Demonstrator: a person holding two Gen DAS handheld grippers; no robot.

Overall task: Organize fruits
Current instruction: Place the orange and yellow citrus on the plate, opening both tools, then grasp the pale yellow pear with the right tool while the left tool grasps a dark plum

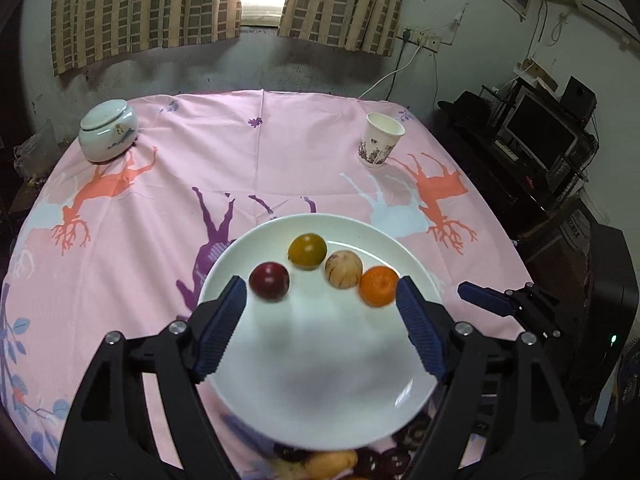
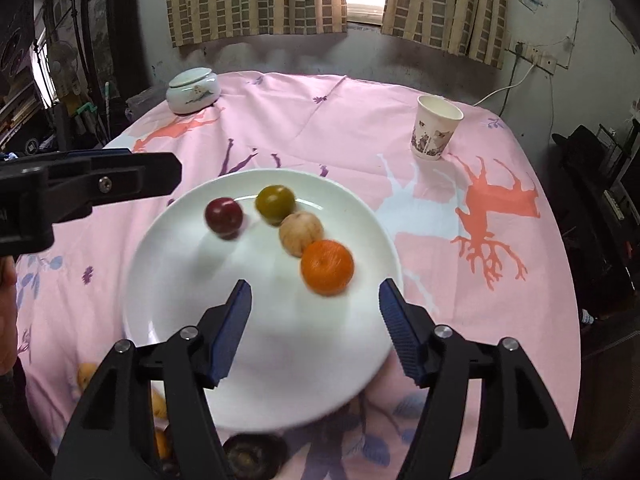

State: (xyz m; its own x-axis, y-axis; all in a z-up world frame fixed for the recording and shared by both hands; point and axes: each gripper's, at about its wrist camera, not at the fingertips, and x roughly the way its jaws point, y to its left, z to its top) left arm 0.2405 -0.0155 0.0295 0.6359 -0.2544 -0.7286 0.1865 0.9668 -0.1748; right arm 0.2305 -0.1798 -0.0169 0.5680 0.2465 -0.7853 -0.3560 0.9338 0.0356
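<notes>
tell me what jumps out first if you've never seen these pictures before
A round white ceramic plate sits at the near middle of the pink deer-print tablecloth, with a curved row of four small fruits: dark red plum, olive-yellow plum, pale speckled fruit and bright orange mandarin. Both black, blue-padded tongs, left and right, hover open over it, holding nothing.

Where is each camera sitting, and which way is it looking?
Left wrist: sits on the left tongs, looks down at the white plate; own open tongs show, right tongs beside.
Right wrist: sits on the right tongs, looks down at the plate; own open tongs show, left tongs too.
Both share: plate, orange, paper cup, lidded jar.
</notes>
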